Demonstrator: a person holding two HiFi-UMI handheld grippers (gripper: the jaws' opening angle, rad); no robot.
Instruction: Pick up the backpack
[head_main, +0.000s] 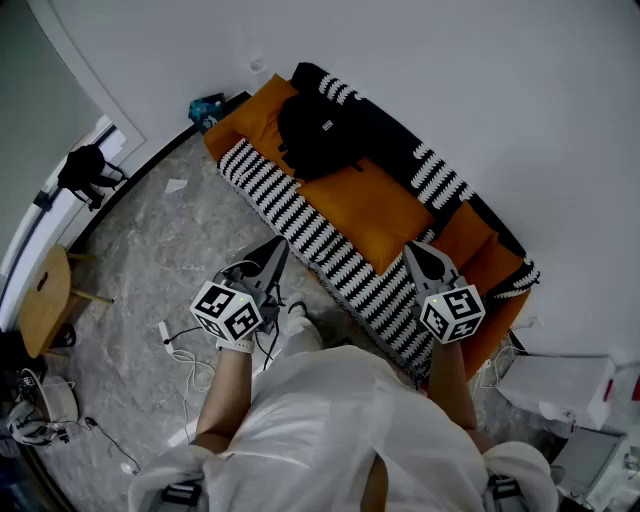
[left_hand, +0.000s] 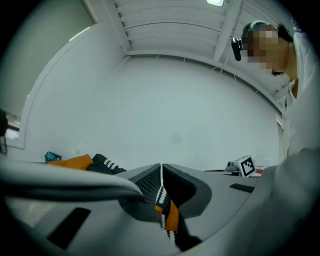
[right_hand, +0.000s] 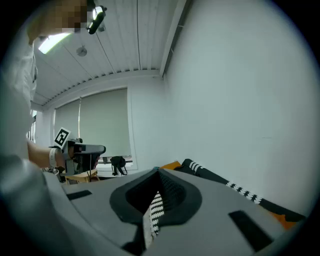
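Observation:
A black backpack (head_main: 318, 135) lies on the orange seat of a sofa (head_main: 375, 210) with a black-and-white striped cover, against the white wall. Both grippers hover in front of the sofa, well short of the backpack. In the head view my left gripper (head_main: 281, 246) points at the sofa's striped front edge, and its jaws are shut with nothing between them (left_hand: 161, 172). Further right, my right gripper (head_main: 412, 249) is over the seat's front edge, also shut and empty (right_hand: 159, 173). Neither gripper view shows the backpack clearly.
A wooden stool (head_main: 45, 298) stands at the left by the window, with a dark bag (head_main: 85, 170) beyond it. White cables (head_main: 180, 345) trail over the grey floor. A teal object (head_main: 207, 107) sits at the sofa's far end. White boxes (head_main: 560, 385) stand at the right.

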